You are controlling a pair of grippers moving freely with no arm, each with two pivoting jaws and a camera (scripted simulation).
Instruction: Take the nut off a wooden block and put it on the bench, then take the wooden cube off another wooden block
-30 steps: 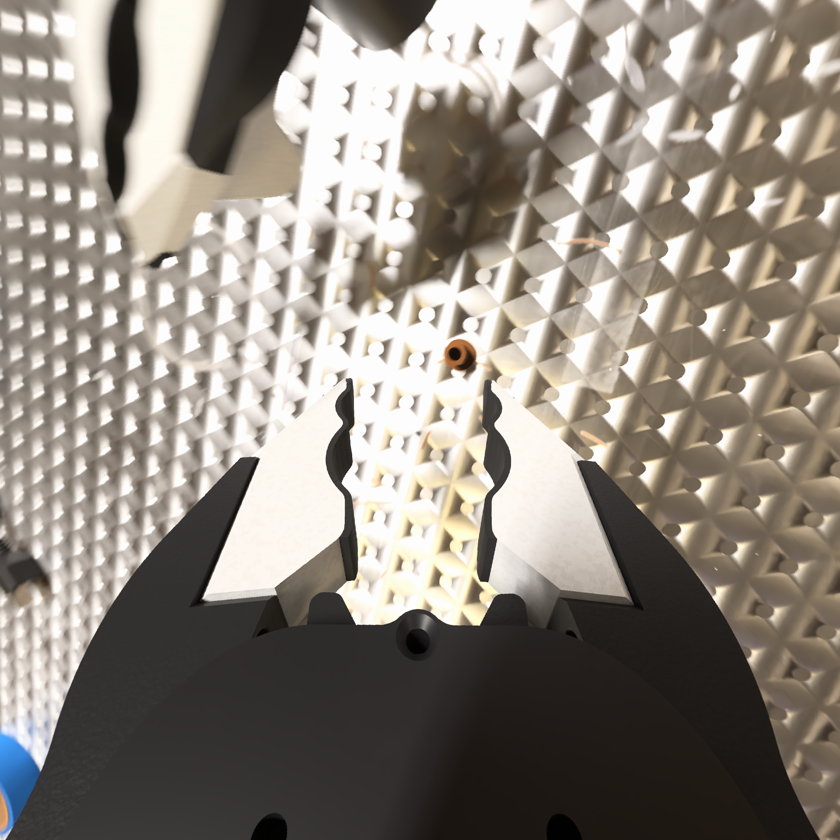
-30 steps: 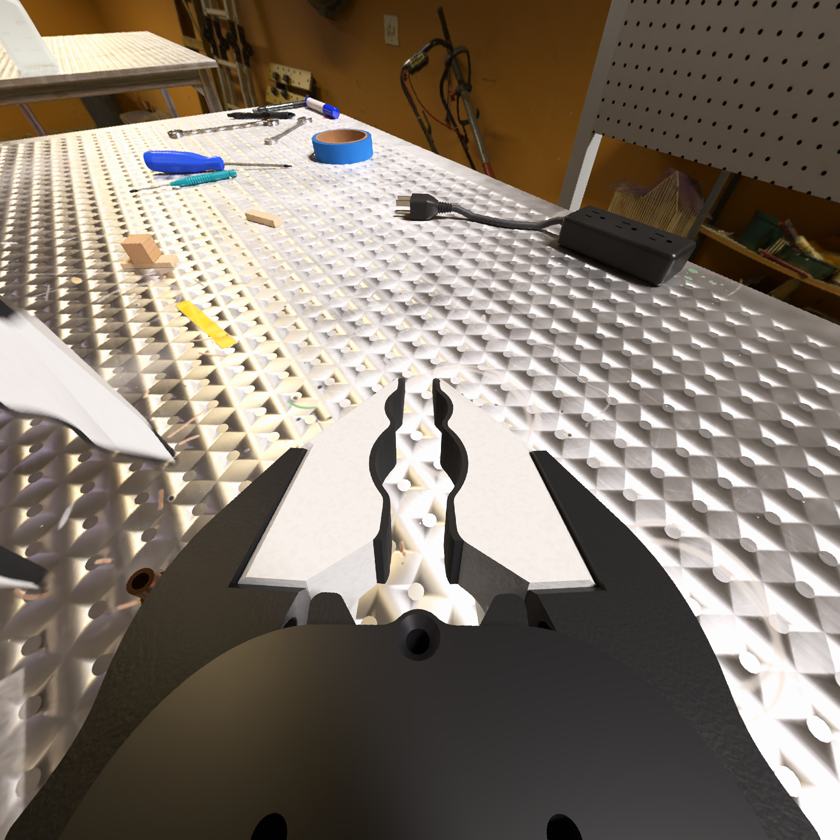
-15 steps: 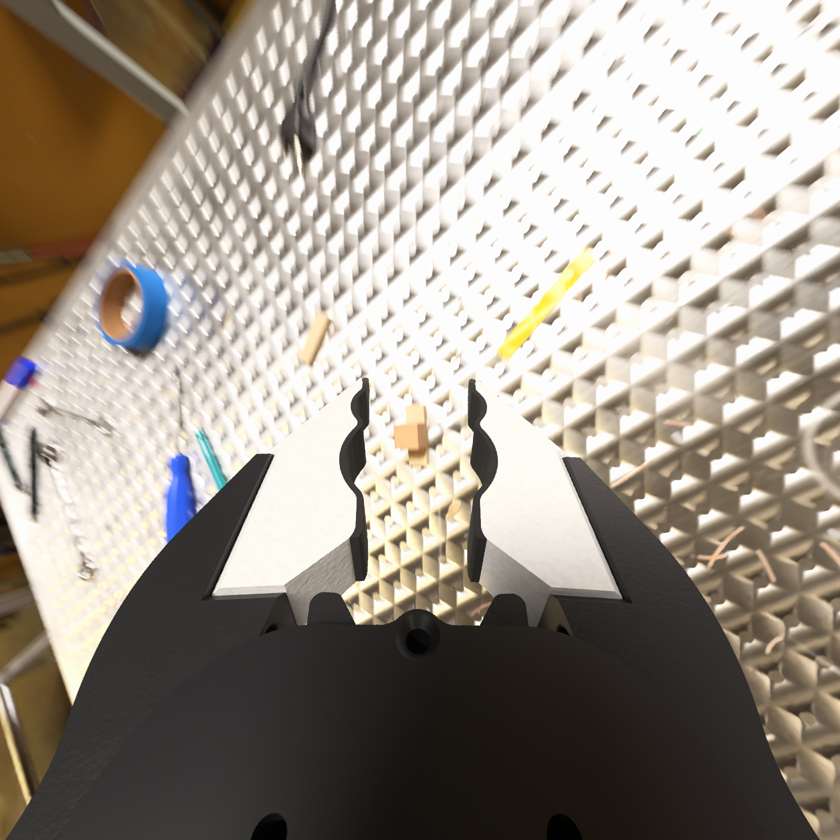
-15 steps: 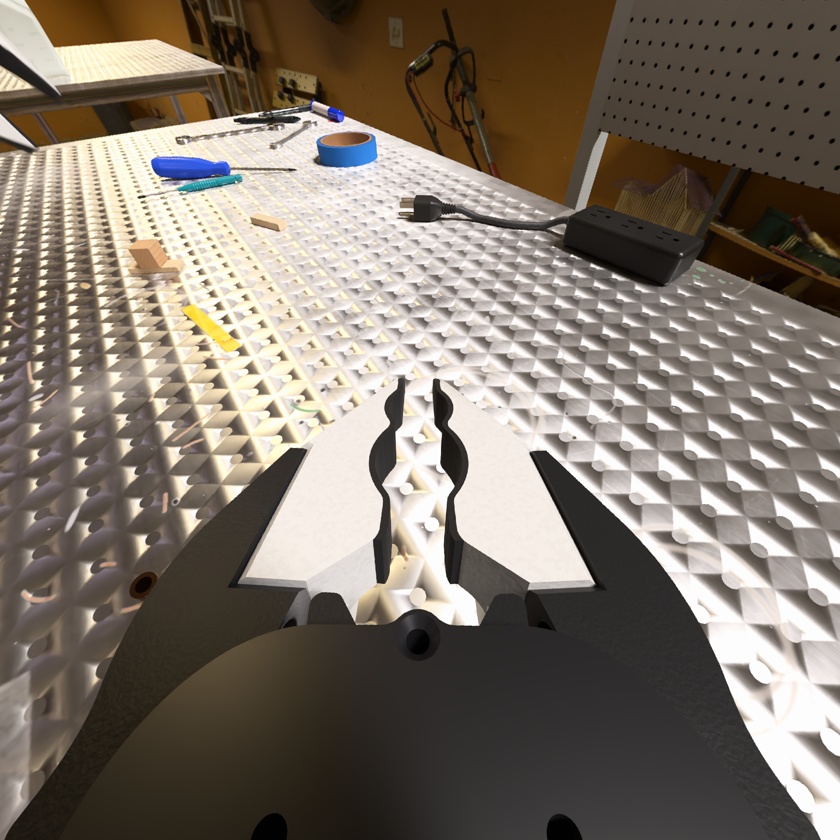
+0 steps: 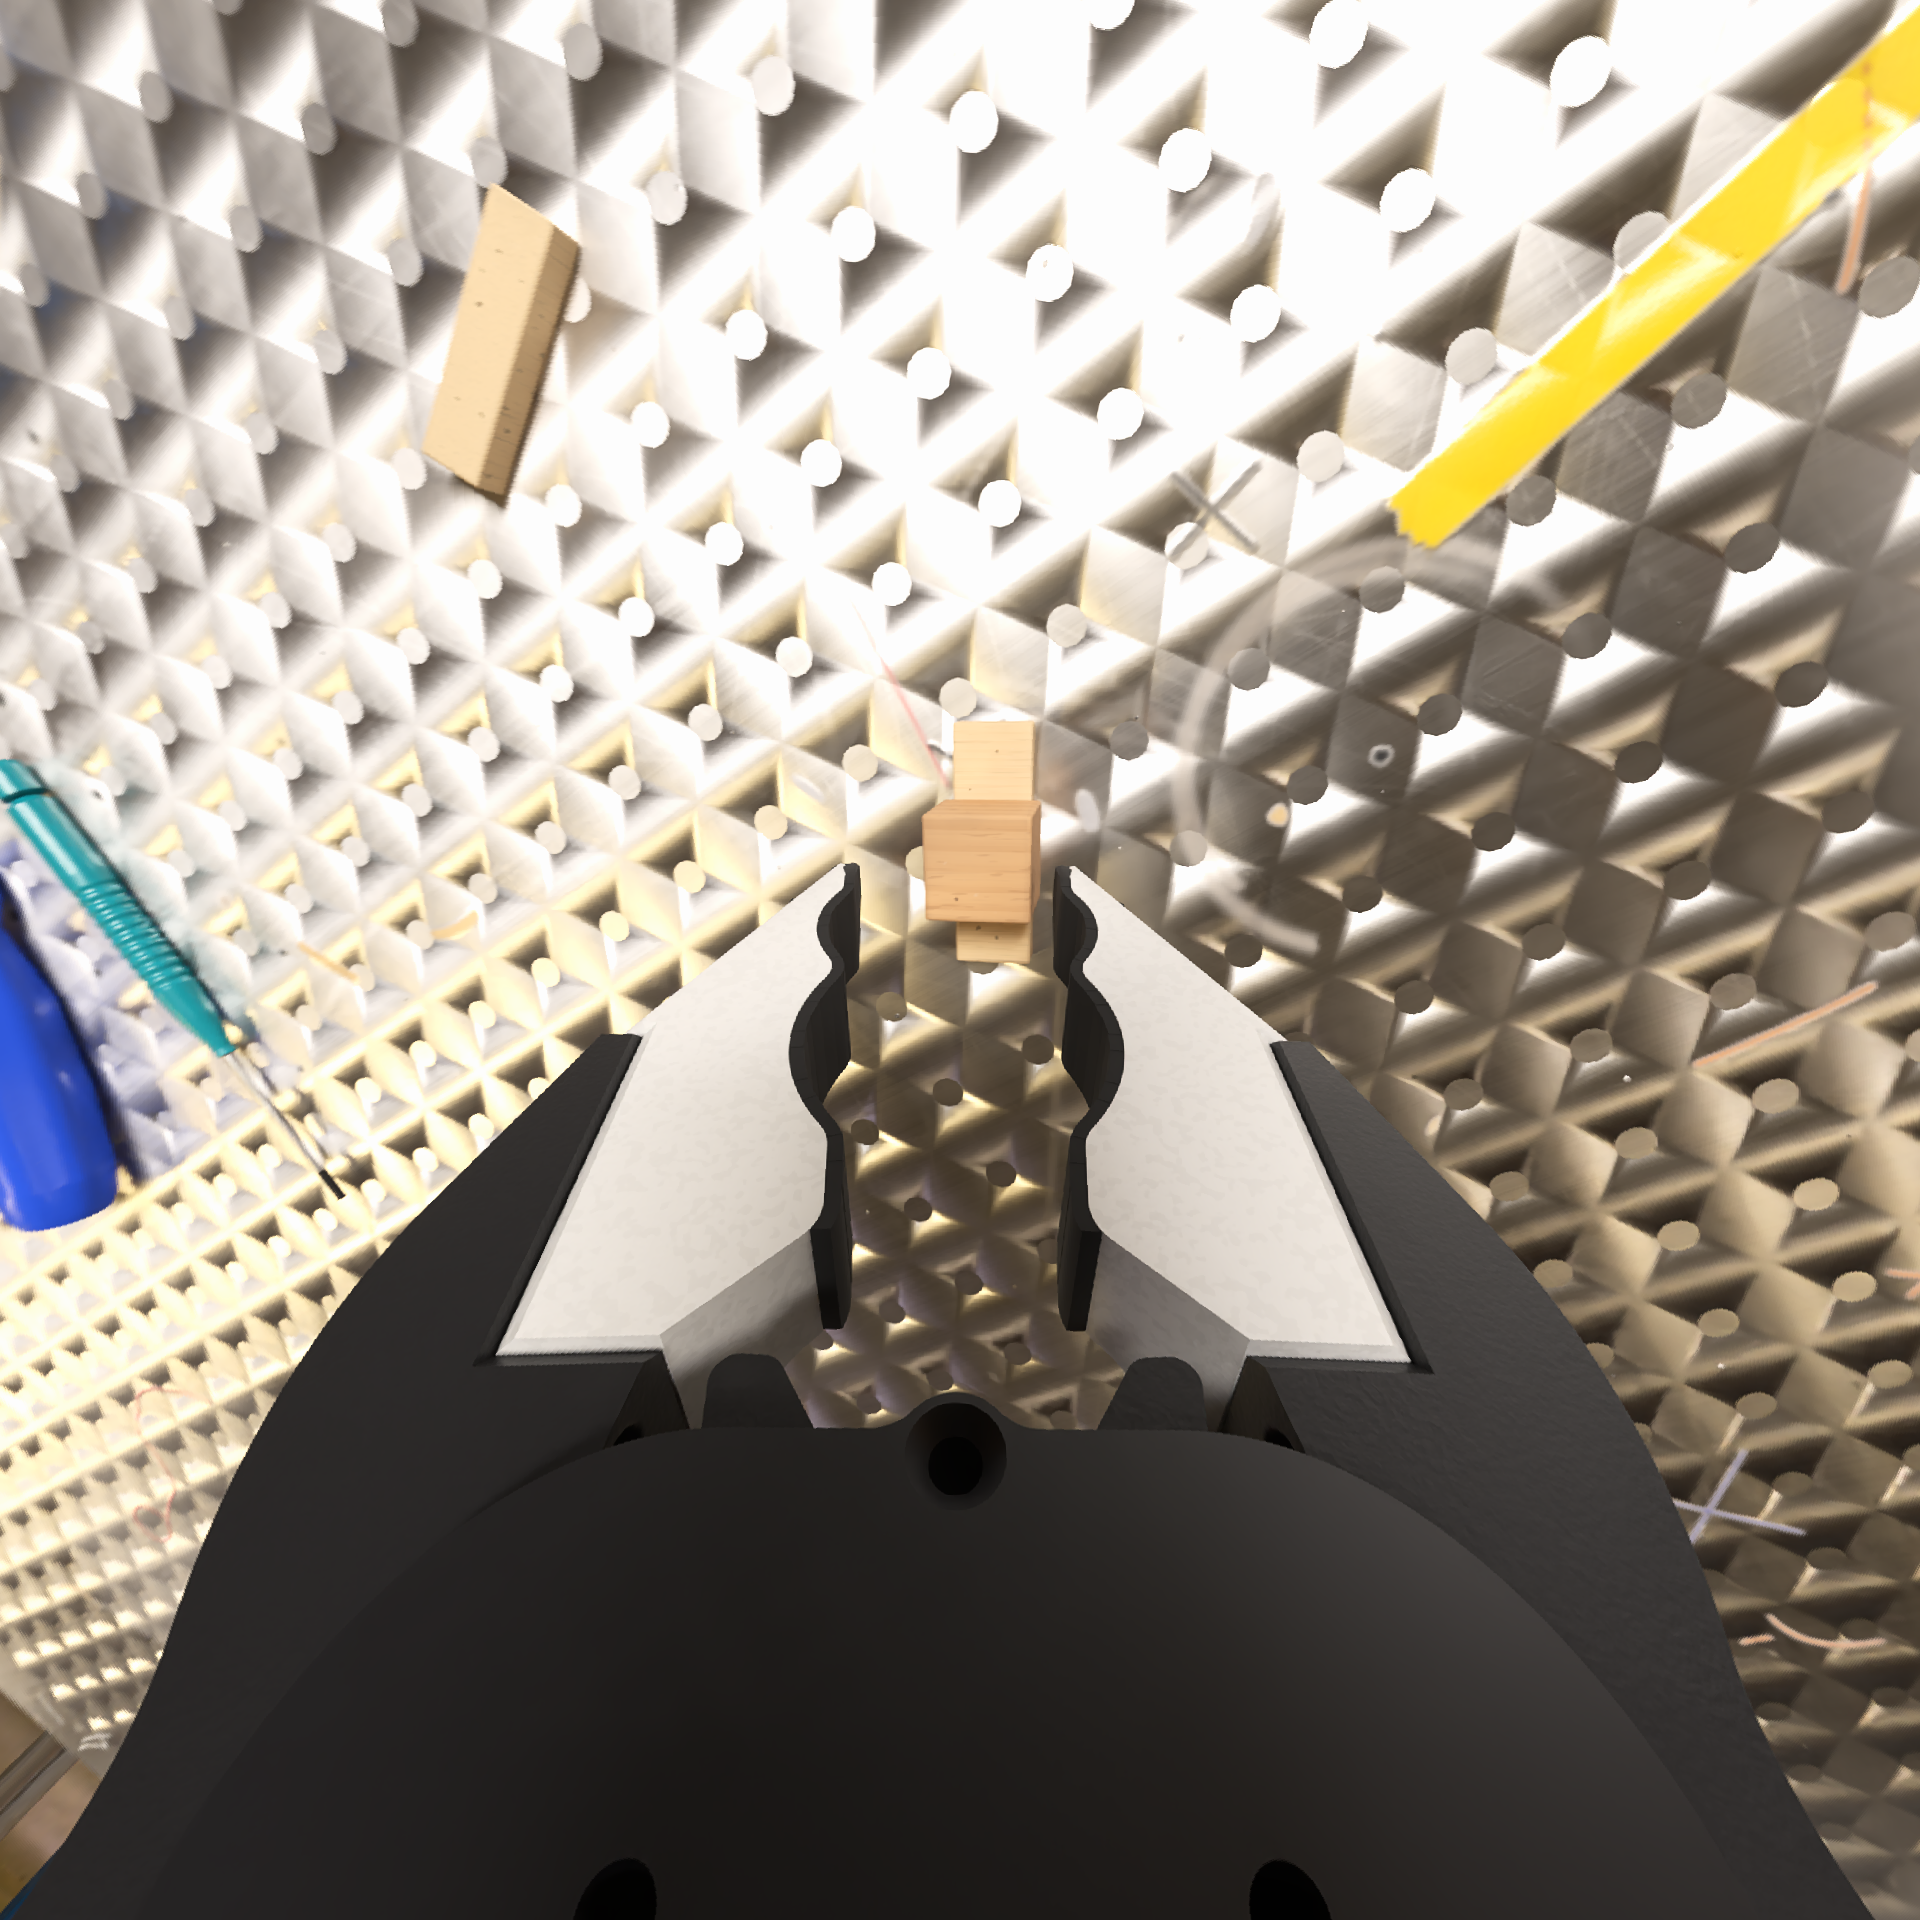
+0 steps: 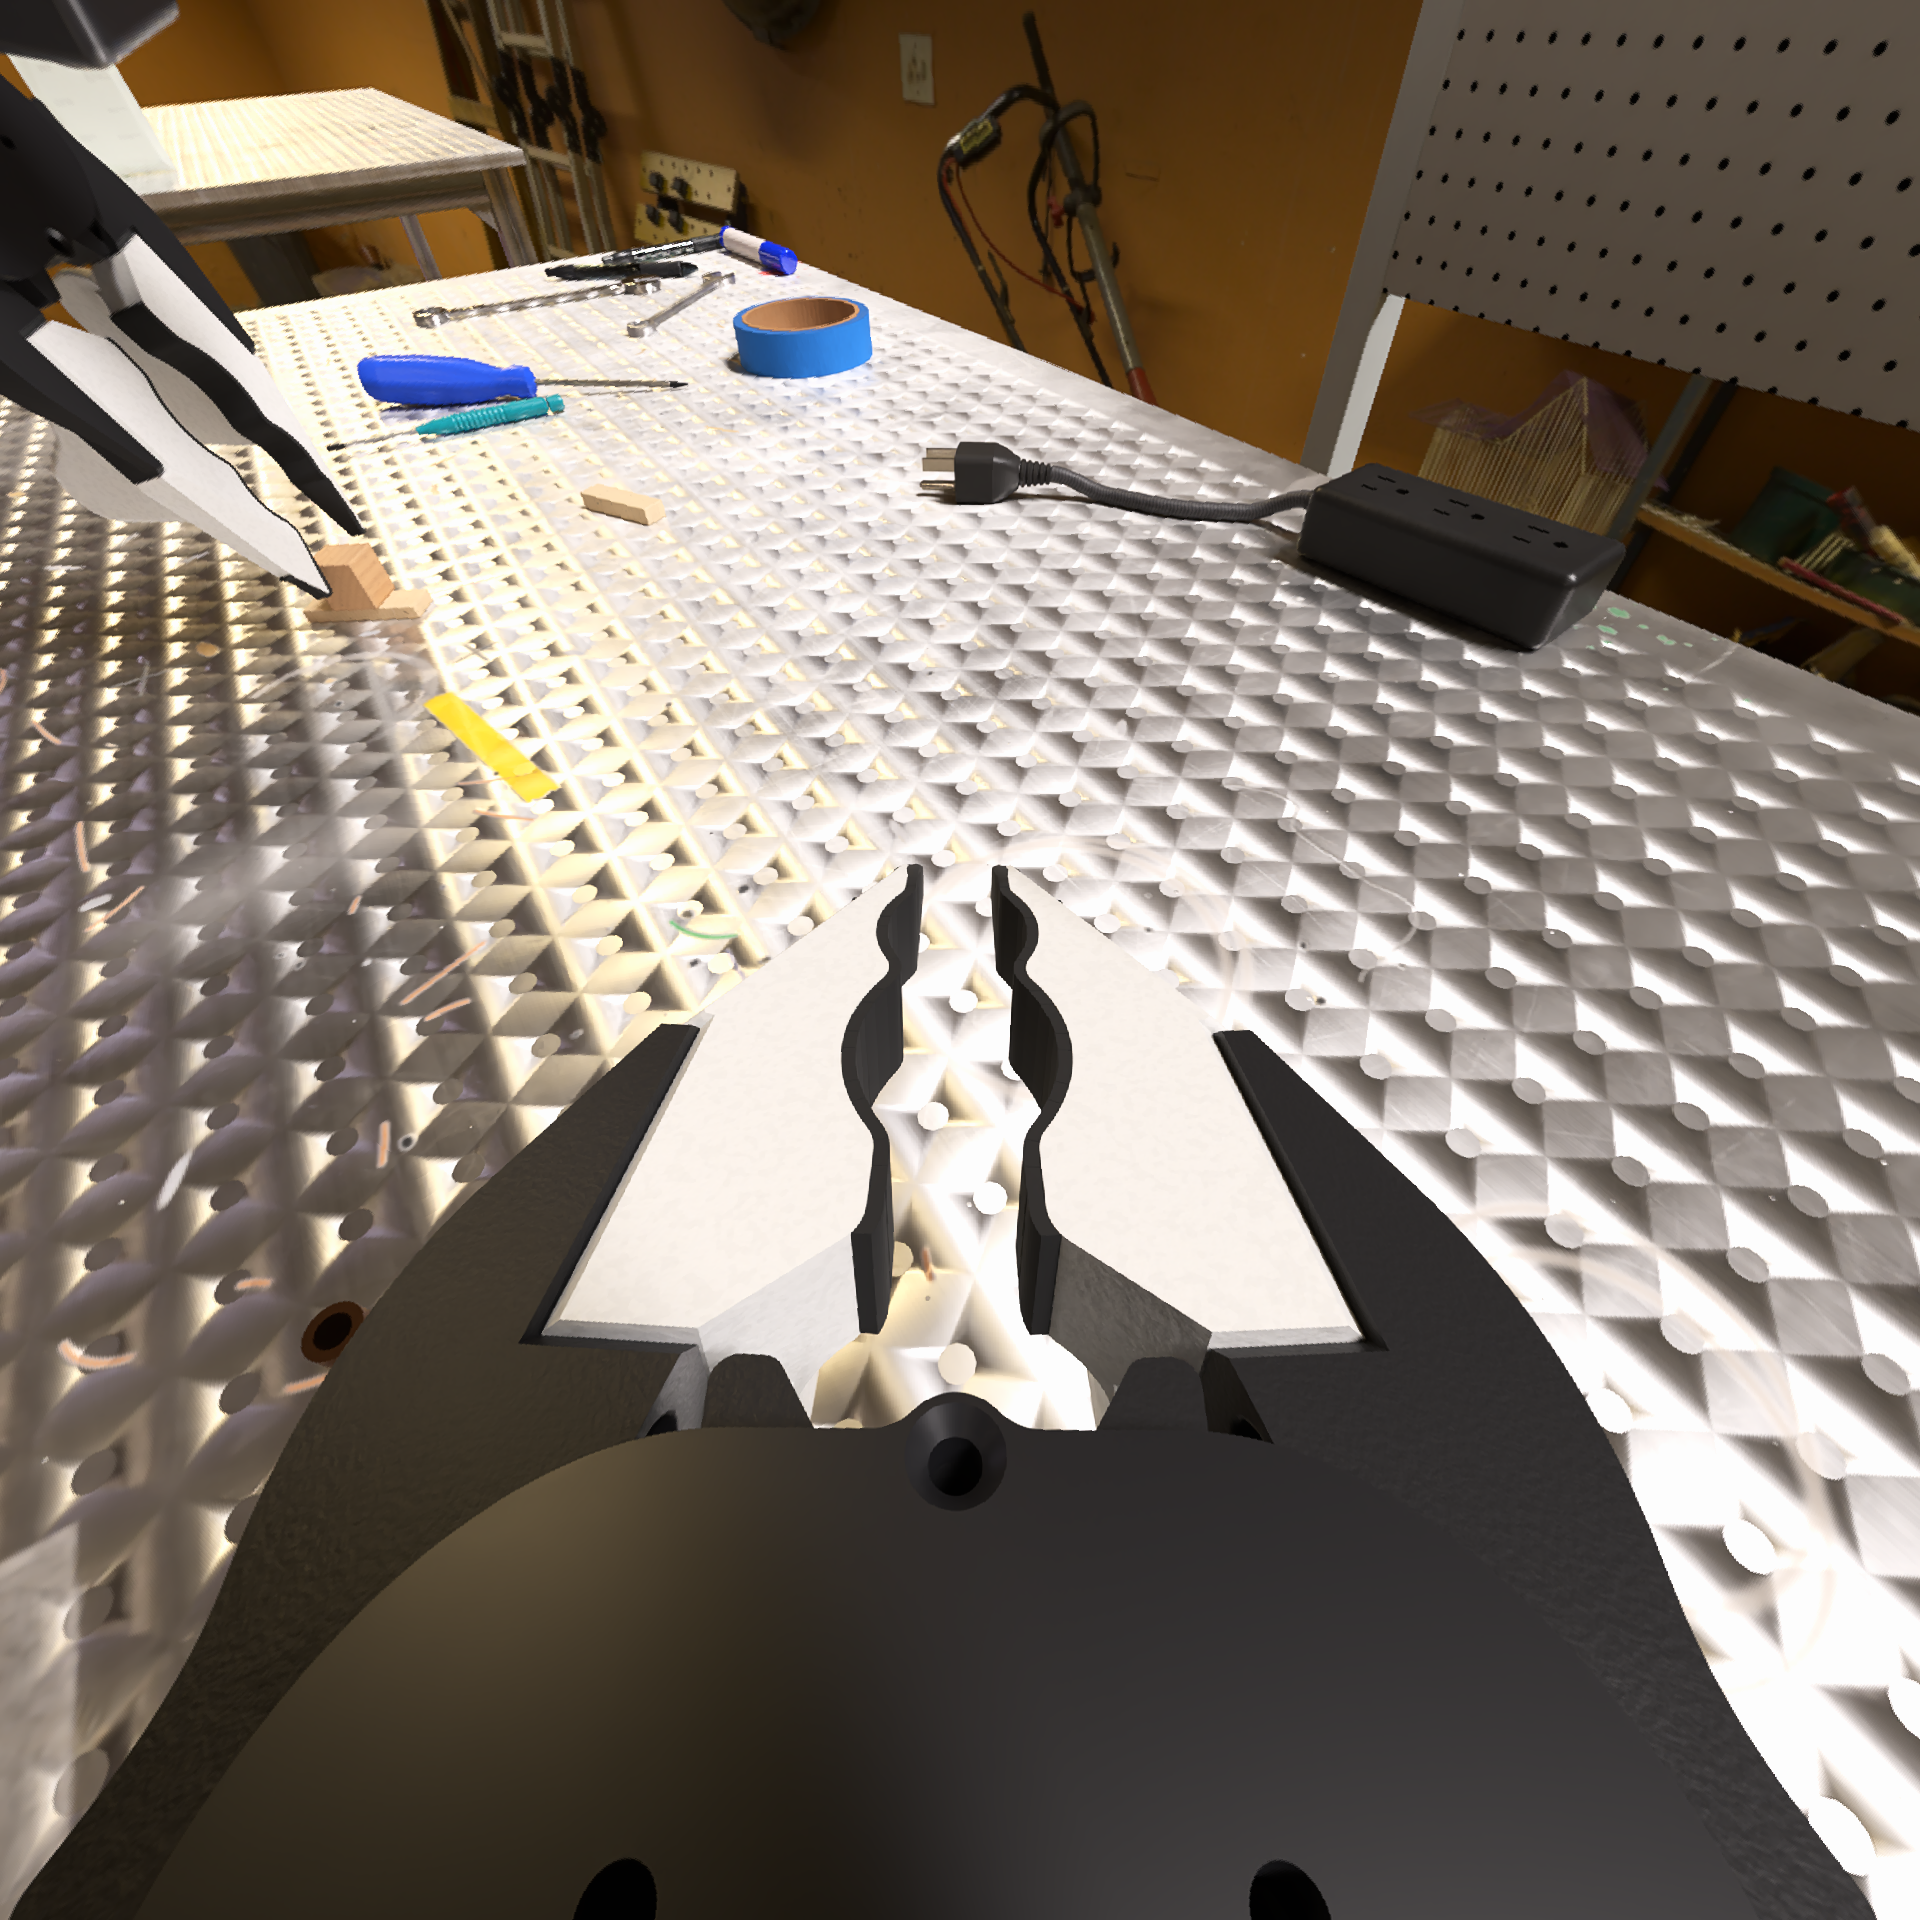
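The wooden cube [image 5: 981, 868] sits on one flat wooden block [image 5: 993, 769], just ahead of the left gripper [image 5: 956, 899], whose jaws stand open and empty. It appears light, rigid and smooth-faced; grip its two opposite side faces. The right gripper [image 6: 954, 883] hangs narrowly parted, holding nothing. Count: one cube, two blocks including the bare one [image 5: 502, 338], one nut [image 6: 332, 1330] on the bench [image 6: 1351, 831].
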